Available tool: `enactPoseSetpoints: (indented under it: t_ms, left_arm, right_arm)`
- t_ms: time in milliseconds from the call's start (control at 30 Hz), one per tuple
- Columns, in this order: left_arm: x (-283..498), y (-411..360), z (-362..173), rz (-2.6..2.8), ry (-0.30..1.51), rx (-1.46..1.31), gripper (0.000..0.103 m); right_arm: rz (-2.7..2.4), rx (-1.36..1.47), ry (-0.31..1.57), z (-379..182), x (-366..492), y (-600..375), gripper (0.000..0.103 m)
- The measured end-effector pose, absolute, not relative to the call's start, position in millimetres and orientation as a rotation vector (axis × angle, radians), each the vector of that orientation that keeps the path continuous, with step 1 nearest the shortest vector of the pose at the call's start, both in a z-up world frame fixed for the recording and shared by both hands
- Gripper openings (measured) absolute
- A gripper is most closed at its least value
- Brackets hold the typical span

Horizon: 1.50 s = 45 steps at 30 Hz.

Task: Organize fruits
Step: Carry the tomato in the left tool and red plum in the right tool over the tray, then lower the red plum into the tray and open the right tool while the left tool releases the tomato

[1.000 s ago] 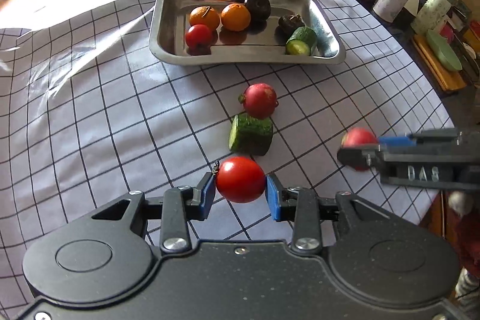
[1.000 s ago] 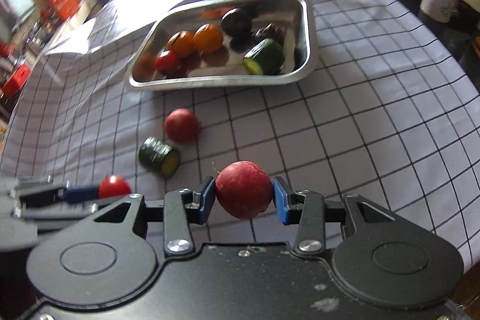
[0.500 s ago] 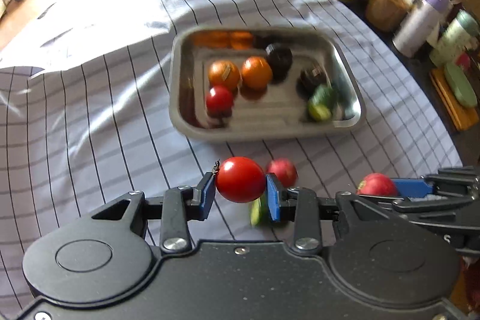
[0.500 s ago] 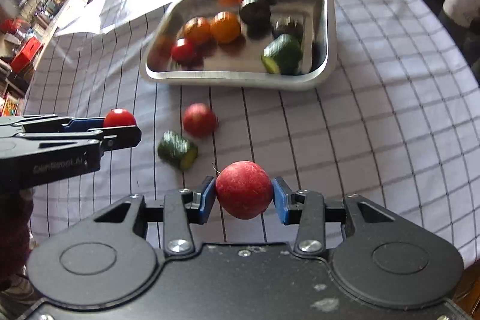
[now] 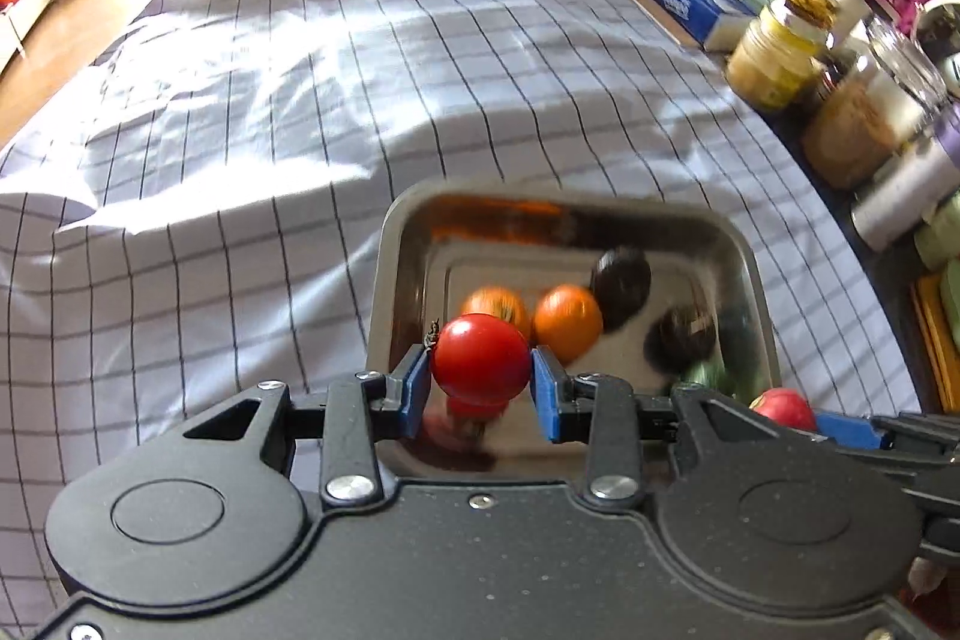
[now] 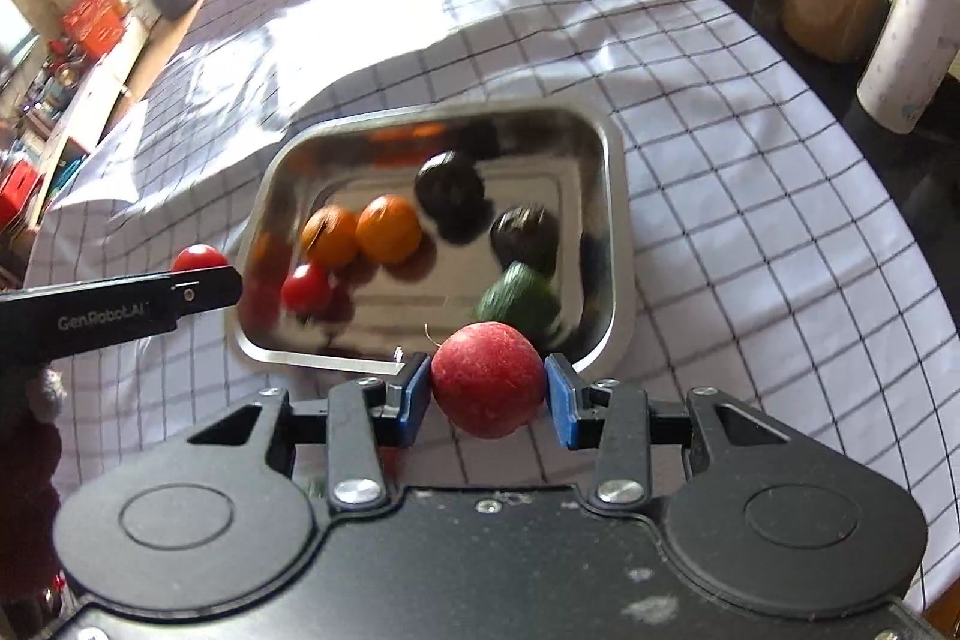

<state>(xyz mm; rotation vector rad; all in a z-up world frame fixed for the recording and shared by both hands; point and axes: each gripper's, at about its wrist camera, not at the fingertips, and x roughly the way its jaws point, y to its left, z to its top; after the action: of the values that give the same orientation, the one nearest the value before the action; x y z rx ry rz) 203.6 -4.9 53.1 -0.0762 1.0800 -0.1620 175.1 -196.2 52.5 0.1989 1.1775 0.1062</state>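
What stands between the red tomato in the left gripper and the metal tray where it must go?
Nothing visible. The left gripper holds the red tomato above the metal tray, near its left wall. Another small tomato lies in that same corner, possibly in the way.

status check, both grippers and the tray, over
Left gripper shut on tomato, over tray. Right gripper shut on red fruit, at tray's near rim. Nothing in the way.
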Motion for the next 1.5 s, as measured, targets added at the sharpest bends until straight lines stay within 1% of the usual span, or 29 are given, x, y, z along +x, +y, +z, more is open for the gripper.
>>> enactPoseSetpoints:
  t_ms: [333, 600, 933, 1200, 1500]
  left_arm:
    - [237.3, -22.4, 38.3, -0.126, 1.030, -0.072, 0.044]
    - [249.5, -12.7, 22.5, -0.089, 1.025, -0.134, 0.044]
    - [253.0, -15.5, 16.2, -0.094, 1.043, -0.098, 0.044]
    - [251.5, -31.8, 6.5, -0.104, 1.059, -0.043, 0.045]
    - [246.4, -35.9, 9.5, -0.106, 1.044, -0.031, 0.045]
  right_arm:
    - [0.067, 0.260, 1.168, 39.1, 217.3, -203.4, 0.042]
    - [0.135, 0.279, 1.154, 33.6, 215.0, -194.5, 0.042]
    - [0.145, 0.275, 1.067, 28.3, 209.7, -181.5, 0.043]
    - [0.133, 0.206, 1.047, 15.2, 202.1, -177.2, 0.043]
    - [0.122, 0.197, 1.002, 16.8, 198.6, -186.3, 0.044]
